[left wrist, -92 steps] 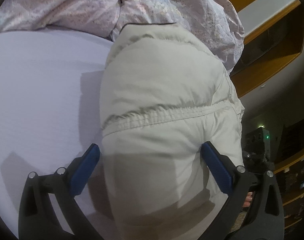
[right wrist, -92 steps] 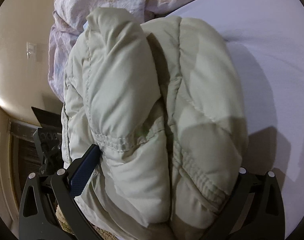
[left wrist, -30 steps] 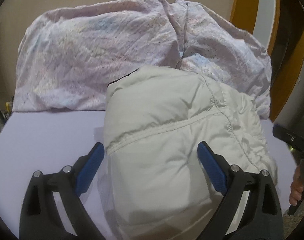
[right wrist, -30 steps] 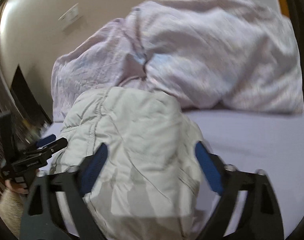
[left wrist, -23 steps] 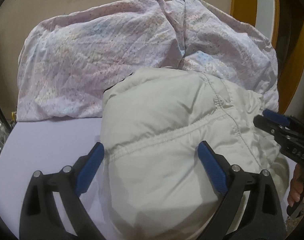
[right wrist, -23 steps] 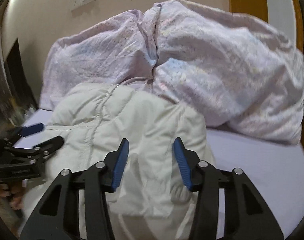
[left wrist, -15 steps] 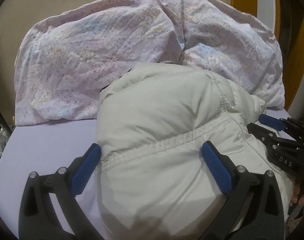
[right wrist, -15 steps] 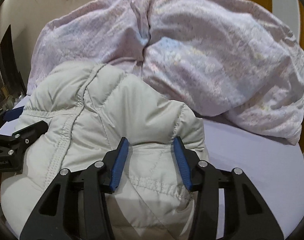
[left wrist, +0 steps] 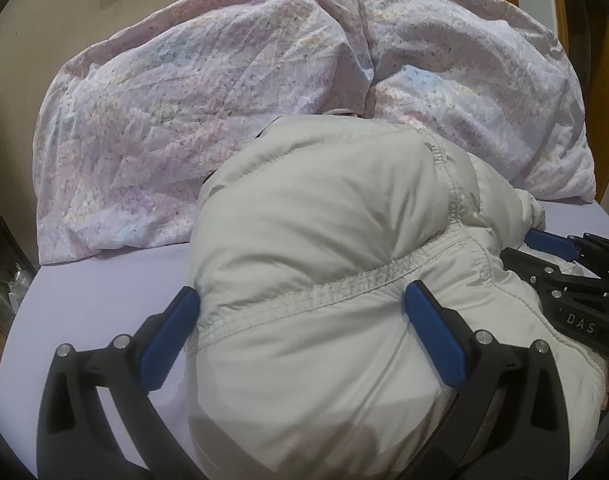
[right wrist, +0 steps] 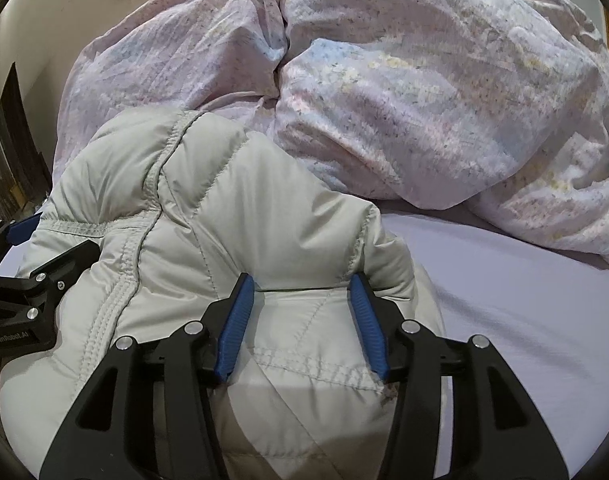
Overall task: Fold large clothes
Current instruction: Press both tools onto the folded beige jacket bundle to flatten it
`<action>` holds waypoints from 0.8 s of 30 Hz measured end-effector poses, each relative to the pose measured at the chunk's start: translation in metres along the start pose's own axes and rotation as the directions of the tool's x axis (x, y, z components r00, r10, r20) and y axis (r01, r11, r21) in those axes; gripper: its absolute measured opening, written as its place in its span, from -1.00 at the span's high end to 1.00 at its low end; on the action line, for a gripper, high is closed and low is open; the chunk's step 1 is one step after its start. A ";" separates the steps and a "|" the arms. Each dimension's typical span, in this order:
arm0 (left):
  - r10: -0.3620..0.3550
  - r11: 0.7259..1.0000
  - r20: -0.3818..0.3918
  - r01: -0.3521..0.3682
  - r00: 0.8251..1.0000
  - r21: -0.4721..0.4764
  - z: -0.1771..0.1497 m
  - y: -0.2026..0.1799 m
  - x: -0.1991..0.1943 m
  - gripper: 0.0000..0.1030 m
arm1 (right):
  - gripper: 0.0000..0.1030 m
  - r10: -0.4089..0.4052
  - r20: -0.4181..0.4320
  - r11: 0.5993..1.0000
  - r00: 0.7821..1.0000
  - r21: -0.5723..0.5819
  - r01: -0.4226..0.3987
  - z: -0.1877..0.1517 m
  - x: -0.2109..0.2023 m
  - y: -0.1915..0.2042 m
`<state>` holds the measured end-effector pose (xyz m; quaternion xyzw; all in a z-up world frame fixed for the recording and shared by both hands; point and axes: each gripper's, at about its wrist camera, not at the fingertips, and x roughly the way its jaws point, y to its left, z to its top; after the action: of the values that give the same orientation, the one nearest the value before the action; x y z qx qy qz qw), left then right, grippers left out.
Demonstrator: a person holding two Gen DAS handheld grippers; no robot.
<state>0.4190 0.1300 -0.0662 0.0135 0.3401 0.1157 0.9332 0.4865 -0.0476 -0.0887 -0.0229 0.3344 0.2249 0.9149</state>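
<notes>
The puffy jacket (left wrist: 324,240) lies bundled on the bed (right wrist: 524,300), against the quilt (left wrist: 184,100). The left gripper (left wrist: 300,324) straddles it, jaws spread wide. The right gripper (right wrist: 300,320) has just been closing; its jaws pinch a padded fold. Step in hand: compacting the bundle. Next, likely tuck and flatten.

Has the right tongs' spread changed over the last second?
Yes. The right tongs have narrowed from wide to about half that spread, pads now pinching a fold of the puffy jacket, which lies before the floral duvet.
</notes>
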 end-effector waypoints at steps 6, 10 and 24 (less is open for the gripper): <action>0.014 1.000 0.002 -0.014 1.000 0.004 0.000 -0.002 0.002 -0.97 | -0.05 -0.015 0.007 1.000 1.000 0.008 0.015 0.000 0.000 0.000; 0.020 1.000 0.020 -0.020 1.000 0.008 -0.001 -0.001 -0.008 -0.96 | -0.09 -0.042 0.020 0.999 0.999 0.029 0.041 -0.002 -0.018 0.002; -0.050 0.999 -0.010 0.050 0.999 -0.006 -0.025 0.012 -0.047 -0.96 | -0.39 0.016 -0.036 0.997 0.999 0.070 -0.013 -0.039 -0.055 -0.007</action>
<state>0.3653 0.1299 -0.0544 0.0020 0.3446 0.0932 0.9341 0.4289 -0.0826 -0.0858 0.0076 0.3589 0.2193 0.9072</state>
